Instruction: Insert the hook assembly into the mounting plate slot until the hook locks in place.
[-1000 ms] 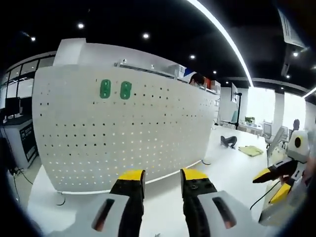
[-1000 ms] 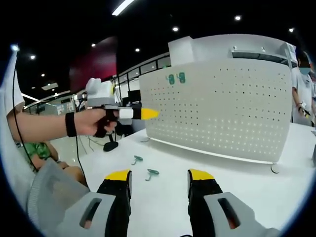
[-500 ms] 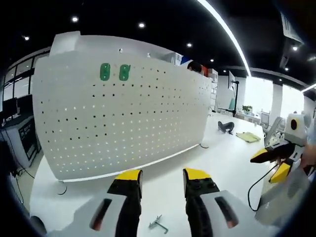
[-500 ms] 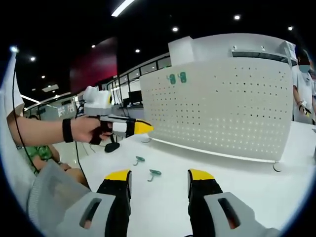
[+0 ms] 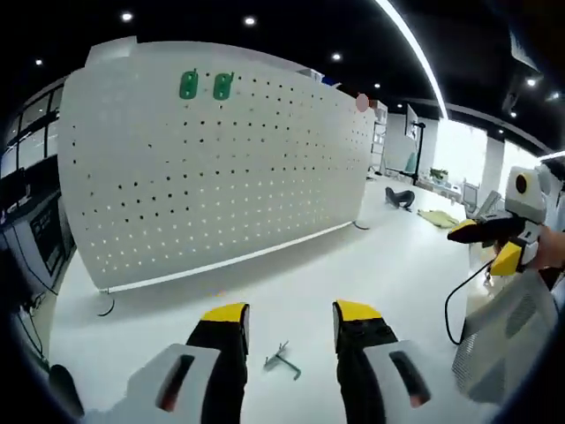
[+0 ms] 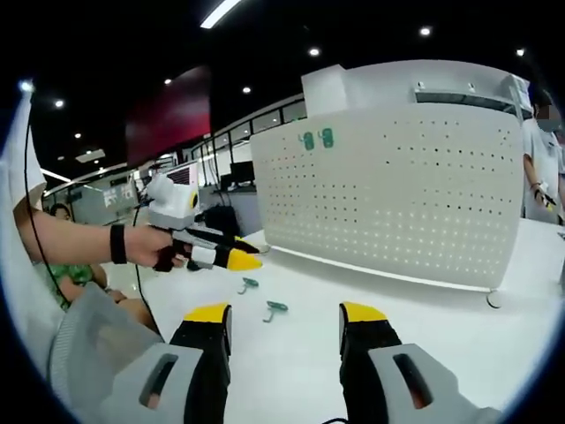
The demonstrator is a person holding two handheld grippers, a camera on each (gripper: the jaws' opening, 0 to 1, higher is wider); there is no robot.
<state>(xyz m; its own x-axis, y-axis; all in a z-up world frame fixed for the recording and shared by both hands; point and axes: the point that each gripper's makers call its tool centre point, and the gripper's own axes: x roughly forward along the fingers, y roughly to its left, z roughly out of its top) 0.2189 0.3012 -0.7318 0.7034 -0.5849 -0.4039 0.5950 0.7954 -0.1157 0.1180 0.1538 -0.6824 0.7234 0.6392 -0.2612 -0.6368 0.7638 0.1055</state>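
Note:
A white pegboard (image 5: 221,168) stands upright on the white table, with two green mounting plates (image 5: 205,86) near its top left corner. A small metal hook (image 5: 284,360) lies on the table between and just beyond my left gripper's (image 5: 291,314) open, empty jaws. In the right gripper view the pegboard (image 6: 397,194) and green plates (image 6: 317,139) show again, and two green-tipped hook pieces (image 6: 274,307) (image 6: 246,284) lie on the table. My right gripper (image 6: 285,314) is open and empty, well short of them. The left gripper (image 6: 231,259), hand-held, tilts down towards the table.
The right gripper (image 5: 494,238) comes in from the right of the left gripper view, trailing a black cable (image 5: 455,305). A dark object (image 5: 399,198) and a yellow cloth (image 5: 439,217) lie far along the table. A person (image 6: 540,159) stands behind the pegboard's right end.
The left gripper has dropped and tilted down towards the table, bringing the metal hook into its view. The right gripper has hardly moved.

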